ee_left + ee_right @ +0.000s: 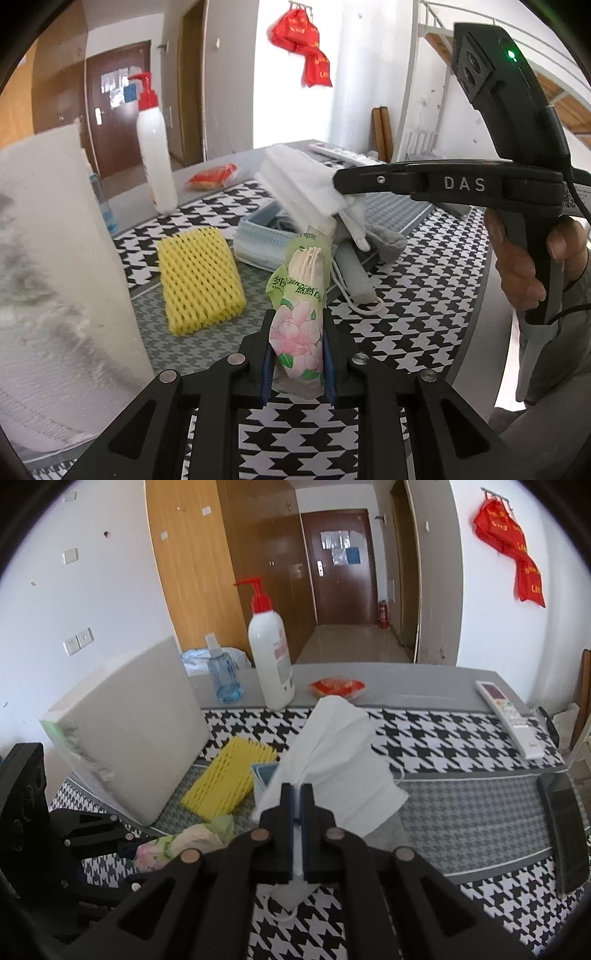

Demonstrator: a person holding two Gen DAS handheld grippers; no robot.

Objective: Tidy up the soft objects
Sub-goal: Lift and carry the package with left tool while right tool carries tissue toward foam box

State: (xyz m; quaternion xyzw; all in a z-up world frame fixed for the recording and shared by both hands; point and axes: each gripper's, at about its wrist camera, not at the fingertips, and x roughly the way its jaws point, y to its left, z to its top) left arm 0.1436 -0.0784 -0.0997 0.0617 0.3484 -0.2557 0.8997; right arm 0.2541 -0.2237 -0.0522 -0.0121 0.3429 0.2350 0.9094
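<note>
My left gripper (pixel 297 328) is shut on a tissue pack (pixel 299 325) with a pink flower print, held above the houndstooth mat; the pack also shows in the right wrist view (pixel 177 843). My right gripper (pixel 296 794) is shut on a white face mask (pixel 340 760) and holds it in the air over a blue mask (pixel 258 240) and grey cloth (pixel 388 240). In the left wrist view the right gripper (pixel 338 181) comes in from the right with the white mask (pixel 299 181). A yellow foam net (pixel 199 277) lies flat on the mat.
A large white foam block (pixel 125 738) stands at the left. A white pump bottle (pixel 271 661), a blue spray bottle (pixel 223 679) and a red-orange packet (pixel 336 686) stand at the back. A remote (pixel 511 718) and a dark phone (pixel 567 830) lie at the right.
</note>
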